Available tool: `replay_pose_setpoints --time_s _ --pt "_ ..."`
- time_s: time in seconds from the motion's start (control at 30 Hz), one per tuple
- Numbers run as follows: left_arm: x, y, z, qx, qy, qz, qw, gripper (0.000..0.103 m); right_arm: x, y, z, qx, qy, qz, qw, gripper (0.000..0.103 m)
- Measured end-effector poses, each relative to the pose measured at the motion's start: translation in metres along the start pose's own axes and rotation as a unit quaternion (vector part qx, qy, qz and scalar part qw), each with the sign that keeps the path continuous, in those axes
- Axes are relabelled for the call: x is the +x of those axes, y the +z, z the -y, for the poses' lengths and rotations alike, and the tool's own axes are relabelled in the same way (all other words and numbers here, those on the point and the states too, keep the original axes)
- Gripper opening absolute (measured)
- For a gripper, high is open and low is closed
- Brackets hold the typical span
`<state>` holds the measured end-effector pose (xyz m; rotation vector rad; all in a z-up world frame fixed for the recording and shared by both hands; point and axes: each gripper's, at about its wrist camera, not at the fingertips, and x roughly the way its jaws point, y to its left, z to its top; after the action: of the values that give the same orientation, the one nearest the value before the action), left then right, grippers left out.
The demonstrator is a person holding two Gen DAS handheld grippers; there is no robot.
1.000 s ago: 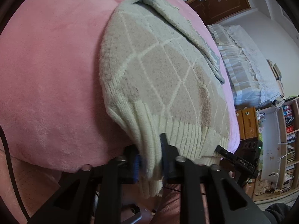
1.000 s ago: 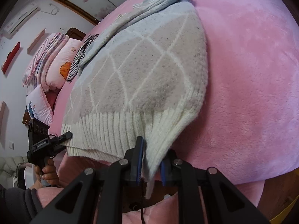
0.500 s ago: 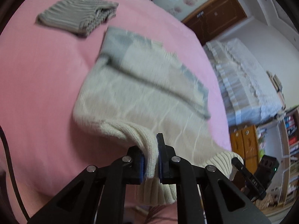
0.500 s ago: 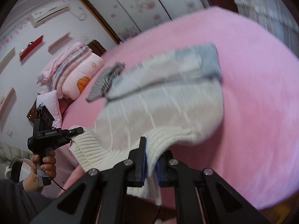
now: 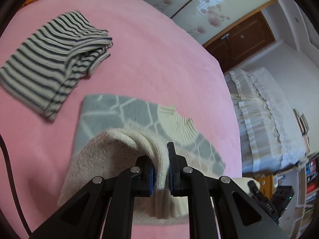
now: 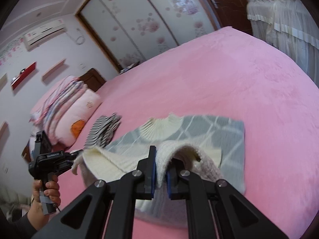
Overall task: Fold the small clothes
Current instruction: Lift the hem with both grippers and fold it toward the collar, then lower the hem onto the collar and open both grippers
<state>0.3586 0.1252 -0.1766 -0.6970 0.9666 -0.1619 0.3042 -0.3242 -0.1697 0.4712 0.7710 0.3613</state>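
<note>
A small cream and grey diamond-pattern sweater [image 5: 123,111] lies on the pink bed [image 5: 159,63], its collar end flat and its ribbed hem lifted. My left gripper [image 5: 161,171] is shut on one hem corner. My right gripper [image 6: 160,171] is shut on the other hem corner of the sweater [image 6: 215,131]. Both hold the hem above the sweater's upper part, folded over toward the collar. The left gripper also shows in the right wrist view [image 6: 76,153], held by a hand.
A folded black-and-white striped garment [image 5: 47,63] lies on the bed beyond the sweater, to the left. Pillows and a folded quilt [image 6: 65,107] sit at the head of the bed. A white-covered piece of furniture [image 5: 265,119] and bookshelves [image 5: 309,179] stand beside the bed.
Both grippers have lifted the sweater's hem from the near bed edge and carried it forward over the sweater toward the collar. The striped garment has come into view.
</note>
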Motion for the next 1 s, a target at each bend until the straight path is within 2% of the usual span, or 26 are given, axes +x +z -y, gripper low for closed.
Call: replay_pose_setpoints --time_s 0.17,0.33,0.37,0.5,0.67,0.73,0.77,0.8,0.9,1.0 --pt "0.058 0.036 -0.011 -0.028 0.015 -0.014 0.9994 0.008 0.057 0.023 0.028 0.04 -0.013 -0.019 0.999 0.008" --pt "0.107 0.048 -0.046 -0.117 0.014 -0.047 0.9919 0.011 0.104 0.027 0.063 0.11 -0.027 -0.052 0.992 0.008" --pt "0.115 0.05 -0.052 -0.13 0.013 -0.052 0.9901 0.011 0.112 0.026 0.069 0.123 -0.03 -0.061 0.99 0.011" --pt "0.13 0.05 -0.058 -0.143 0.01 -0.052 0.9884 0.012 0.133 0.025 0.086 0.165 -0.039 -0.085 0.982 0.012" --pt "0.133 0.058 -0.052 -0.149 -0.009 -0.051 0.9875 0.02 0.142 0.03 0.087 0.176 -0.042 -0.096 0.979 0.015" --pt "0.13 0.059 -0.051 -0.159 -0.025 -0.048 0.9858 0.027 0.142 0.031 0.089 0.19 -0.026 -0.095 0.977 0.02" --pt "0.127 0.059 -0.05 -0.164 -0.031 -0.041 0.9852 0.029 0.14 0.031 0.091 0.201 -0.01 -0.09 0.975 0.026" --pt "0.124 0.06 -0.049 -0.166 -0.032 -0.034 0.985 0.032 0.137 0.032 0.092 0.206 -0.001 -0.086 0.975 0.036" --pt "0.109 0.064 -0.049 -0.164 -0.026 -0.005 0.986 0.037 0.122 0.035 0.091 0.2 -0.013 -0.055 0.978 0.052" --pt "0.091 0.07 -0.044 -0.158 -0.018 0.021 0.9871 0.038 0.106 0.038 0.089 0.195 -0.021 -0.032 0.98 0.053"
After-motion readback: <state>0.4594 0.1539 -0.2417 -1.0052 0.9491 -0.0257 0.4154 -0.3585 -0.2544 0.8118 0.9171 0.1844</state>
